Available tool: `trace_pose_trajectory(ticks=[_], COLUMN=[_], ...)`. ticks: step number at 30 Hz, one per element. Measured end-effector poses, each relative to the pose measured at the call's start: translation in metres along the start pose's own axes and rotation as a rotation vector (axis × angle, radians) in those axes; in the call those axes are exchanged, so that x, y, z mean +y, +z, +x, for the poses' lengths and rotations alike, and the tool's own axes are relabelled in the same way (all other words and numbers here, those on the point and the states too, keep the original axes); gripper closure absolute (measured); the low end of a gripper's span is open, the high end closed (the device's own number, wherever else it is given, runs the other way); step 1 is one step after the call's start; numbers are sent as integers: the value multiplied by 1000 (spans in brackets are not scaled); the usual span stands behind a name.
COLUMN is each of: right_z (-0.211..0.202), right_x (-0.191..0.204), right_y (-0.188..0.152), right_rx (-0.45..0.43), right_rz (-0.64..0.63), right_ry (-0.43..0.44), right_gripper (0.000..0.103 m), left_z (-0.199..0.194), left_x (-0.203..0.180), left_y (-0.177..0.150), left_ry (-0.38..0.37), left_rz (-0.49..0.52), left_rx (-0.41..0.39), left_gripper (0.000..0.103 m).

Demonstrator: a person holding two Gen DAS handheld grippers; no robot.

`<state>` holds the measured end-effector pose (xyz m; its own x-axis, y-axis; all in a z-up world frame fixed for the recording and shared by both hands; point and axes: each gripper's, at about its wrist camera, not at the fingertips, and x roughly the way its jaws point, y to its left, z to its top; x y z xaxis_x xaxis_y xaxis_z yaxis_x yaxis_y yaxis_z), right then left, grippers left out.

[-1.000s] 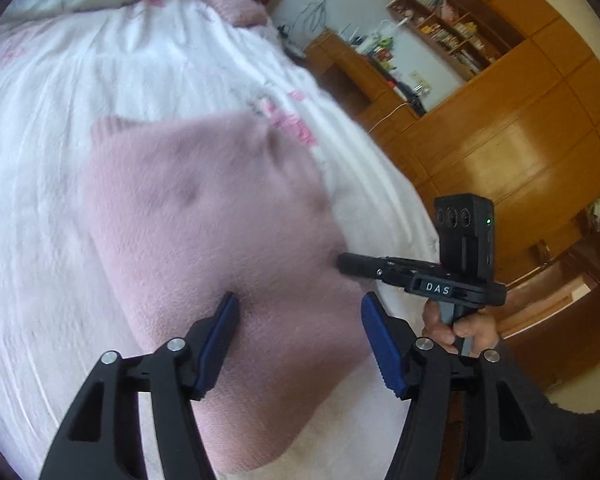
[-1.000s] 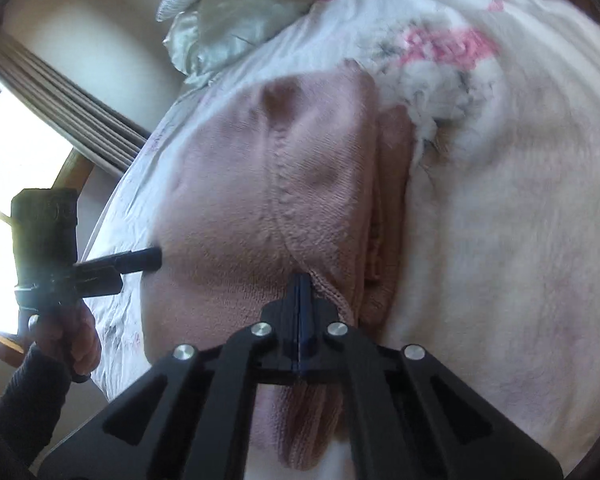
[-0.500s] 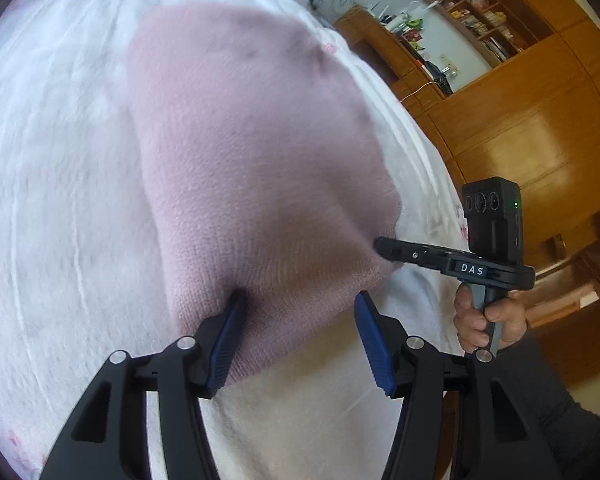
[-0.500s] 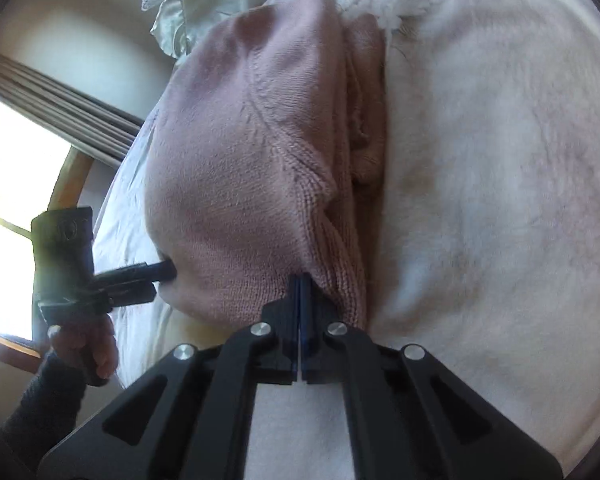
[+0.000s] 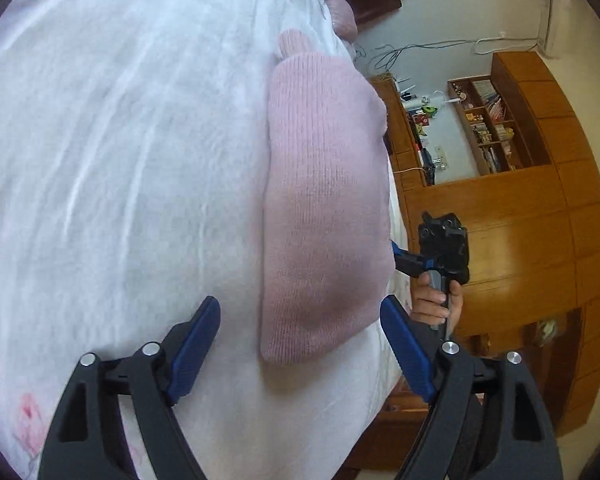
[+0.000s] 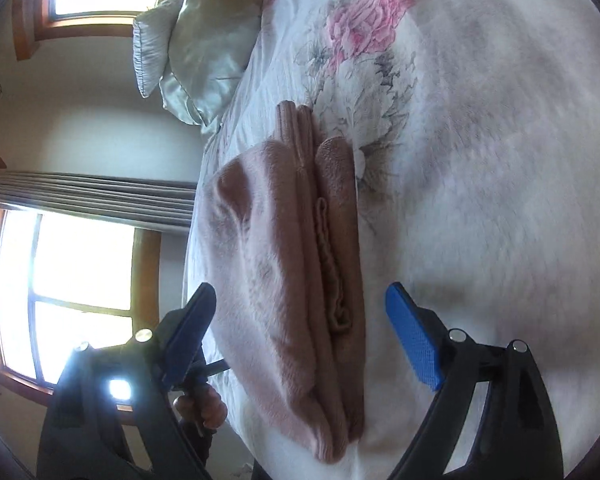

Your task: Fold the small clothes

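Left wrist view, left claw (image 5: 300,344) spread (empty) above folded sweater (image 5: 324,216)

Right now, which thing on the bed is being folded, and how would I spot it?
Look at the white floral bedspread. Near its edge lies a pink knitted sweater, folded into a narrow stack. It is the only fuzzy pink bundle there, unlike the shiny pale pillow.

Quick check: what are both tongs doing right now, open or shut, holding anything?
Left tongs: open, holding nothing, spread before the folded pink sweater.
Right tongs: open, empty, sweater lies between the fingers ungripped.
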<state>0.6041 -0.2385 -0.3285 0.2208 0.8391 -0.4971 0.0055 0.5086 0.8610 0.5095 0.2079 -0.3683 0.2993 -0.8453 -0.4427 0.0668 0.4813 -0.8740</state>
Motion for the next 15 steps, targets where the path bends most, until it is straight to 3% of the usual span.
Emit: trace_pose_trajectory(ticks=[4, 7, 15], right_z=[31, 45, 74], right_x=[10, 18, 32], right_y=[19, 27, 44], right_rx=[54, 71, 87], right_rz=[-64, -98, -158], right_ry=[-61, -60, -86], right_gripper=[17, 14, 11], left_z=[22, 47, 65], left_x=[8, 5, -6], left_y=[11, 19, 16], left_ry=[-130, -177, -113], left_rz=[-1, 7, 64], left_rx=[-2, 14, 79], left_gripper=[21, 21, 19])
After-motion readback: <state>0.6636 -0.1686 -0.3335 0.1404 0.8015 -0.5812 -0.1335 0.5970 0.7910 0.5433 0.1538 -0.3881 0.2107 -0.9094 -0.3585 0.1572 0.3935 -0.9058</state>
